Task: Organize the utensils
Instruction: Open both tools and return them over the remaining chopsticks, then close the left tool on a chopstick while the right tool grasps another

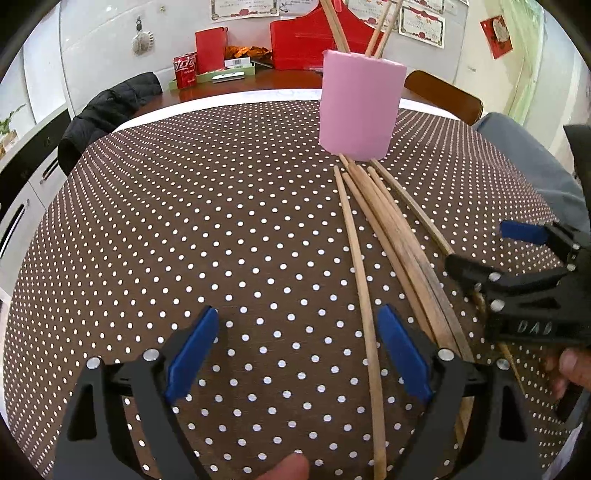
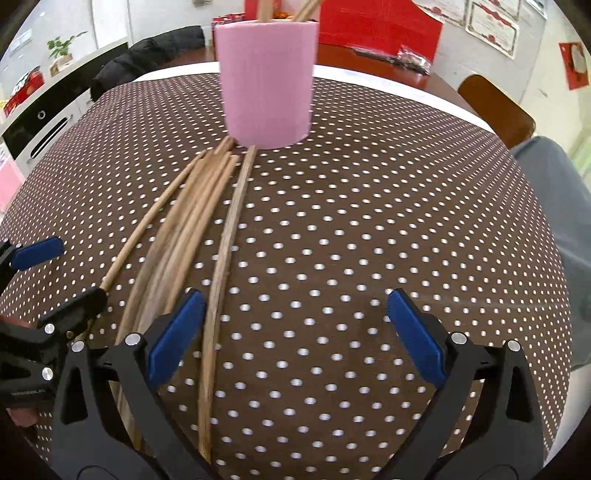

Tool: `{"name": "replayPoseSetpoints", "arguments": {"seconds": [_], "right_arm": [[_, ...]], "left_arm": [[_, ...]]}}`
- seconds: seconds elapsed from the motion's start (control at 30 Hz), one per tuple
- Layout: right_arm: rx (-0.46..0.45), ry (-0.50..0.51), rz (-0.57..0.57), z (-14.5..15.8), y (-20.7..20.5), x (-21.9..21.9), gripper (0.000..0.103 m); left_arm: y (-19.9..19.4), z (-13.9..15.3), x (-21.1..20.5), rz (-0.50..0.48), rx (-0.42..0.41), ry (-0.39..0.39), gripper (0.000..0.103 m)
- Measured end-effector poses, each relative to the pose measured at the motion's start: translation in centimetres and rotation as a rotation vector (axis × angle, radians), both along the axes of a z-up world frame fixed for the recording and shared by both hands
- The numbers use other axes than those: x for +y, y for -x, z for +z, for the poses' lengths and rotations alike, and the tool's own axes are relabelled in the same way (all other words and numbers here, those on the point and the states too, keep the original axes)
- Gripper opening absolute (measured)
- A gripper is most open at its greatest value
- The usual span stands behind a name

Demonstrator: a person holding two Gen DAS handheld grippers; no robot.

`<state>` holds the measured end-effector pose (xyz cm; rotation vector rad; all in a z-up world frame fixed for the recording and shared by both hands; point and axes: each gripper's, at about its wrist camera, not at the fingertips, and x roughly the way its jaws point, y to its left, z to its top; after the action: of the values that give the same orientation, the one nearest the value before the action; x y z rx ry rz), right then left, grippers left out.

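Wooden chopsticks (image 1: 373, 236), about six, fan across the tablecloth (image 1: 184, 221) ahead toward one pink holder (image 1: 360, 107). My left claw (image 1: 299, 358) and right claw (image 2: 295, 336) hover gaping, empty.

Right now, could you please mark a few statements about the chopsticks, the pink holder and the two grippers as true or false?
1. The pink cylindrical holder lies on its side. False: it stands upright on the brown polka-dot tablecloth.
2. Some wooden chopsticks already stand in the holder. True.
3. The loose wooden chopsticks lie on the tablecloth with their far ends near the holder's base. True.
4. The right gripper is clamped on a chopstick. False: its blue-padded fingers are spread, with nothing between them.
5. The left gripper is open. True.
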<state>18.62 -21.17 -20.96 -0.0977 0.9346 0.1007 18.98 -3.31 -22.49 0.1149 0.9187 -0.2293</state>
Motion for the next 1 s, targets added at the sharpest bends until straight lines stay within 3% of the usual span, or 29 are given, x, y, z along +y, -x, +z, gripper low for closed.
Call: {"name": "replayPoseSetpoints", "arguments": {"seconds": [0.23, 0.4, 0.43, 0.5, 0.53, 0.6, 0.63, 0.67, 1.0], "right_arm": [[0.014, -0.05, 0.041, 0.1, -2.9, -1.3, 0.093], [0.013, -0.04, 0.065, 0.5, -5.8, -0.6, 0.075], [0.011, -0.032, 0.078, 0.6, -6.3, -0.3, 0.066], [0.009, -0.023, 0.099, 0.8, -7.0, 0.2, 0.048], [0.009, -0.02, 0.119, 0.9, -7.3, 0.7, 0.028], [0.005, 0.006, 0.133, 0.8, -7.5, 1.3, 0.02], [0.004, 0.004, 0.145, 0.8, -7.5, 1.4, 0.007], [0.009, -0.019, 0.144, 0.8, -7.4, 1.1, 0.006], [-0.08, -0.309, 0.107, 2.6, -4.0, -3.6, 0.006]], "left_arm": [[-3.4, 0.8, -1.3, -0.036, 0.026, -0.075, 0.087], [-5.5, 0.8, -2.3, -0.098, 0.058, -0.119, 0.087], [-5.7, 0.8, -2.3, -0.11, 0.063, -0.117, 0.086], [-6.1, 0.8, -2.2, -0.144, 0.089, -0.059, 0.066], [-6.1, 1.0, -2.2, -0.154, 0.09, -0.051, 0.057], [-5.9, 1.3, -2.5, -0.186, 0.089, -0.057, 0.008], [-5.8, 1.3, -2.6, -0.187, 0.092, -0.06, 0.006], [-5.7, 1.4, -2.5, -0.186, 0.092, -0.055, 0.005], [-2.7, 3.4, 1.9, -0.012, -0.015, 0.117, 0.005]]}}
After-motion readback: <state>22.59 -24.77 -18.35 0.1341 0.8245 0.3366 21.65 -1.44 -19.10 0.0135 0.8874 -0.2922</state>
